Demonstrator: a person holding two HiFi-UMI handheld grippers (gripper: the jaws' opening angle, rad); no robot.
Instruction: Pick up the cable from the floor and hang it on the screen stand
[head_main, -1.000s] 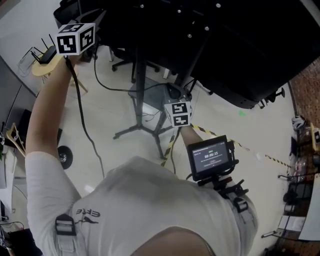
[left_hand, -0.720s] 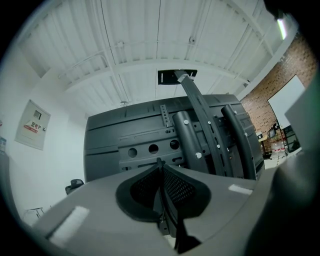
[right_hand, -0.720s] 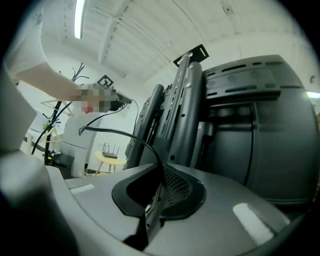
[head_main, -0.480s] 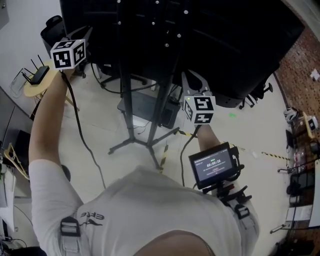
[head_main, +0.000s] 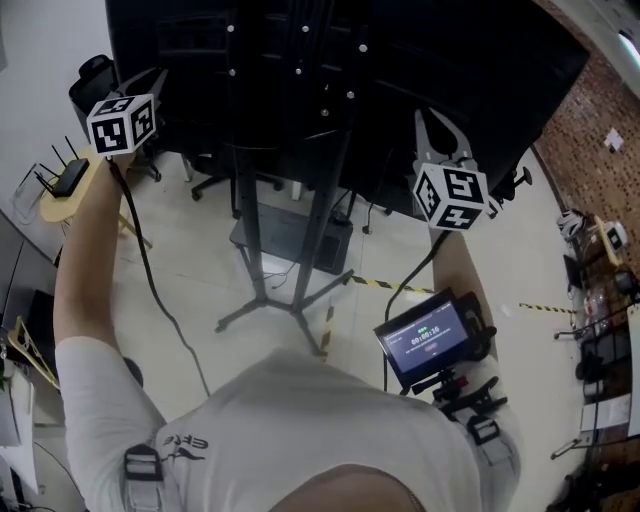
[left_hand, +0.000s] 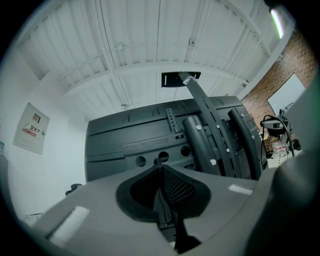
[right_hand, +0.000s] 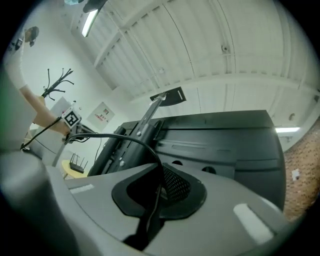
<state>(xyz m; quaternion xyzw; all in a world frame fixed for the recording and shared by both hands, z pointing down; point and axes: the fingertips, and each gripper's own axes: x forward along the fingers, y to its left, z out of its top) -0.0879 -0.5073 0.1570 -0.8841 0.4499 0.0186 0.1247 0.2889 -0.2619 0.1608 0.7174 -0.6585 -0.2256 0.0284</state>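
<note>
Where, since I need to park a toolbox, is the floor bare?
Bare floor lies between the hanging cable and the stand legs, and beyond the striped tape toward the right. Crowded under the screen: black box, chair bases.

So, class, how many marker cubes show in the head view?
2. One cube upper left, on the left gripper; the other at right, on the right gripper. None appears hidden.

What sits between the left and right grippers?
Head view: the black metal screen stand has its uprights between the left gripper and the right gripper. Right gripper view: the thin black cable arcs from its jaws toward the left gripper.
</note>
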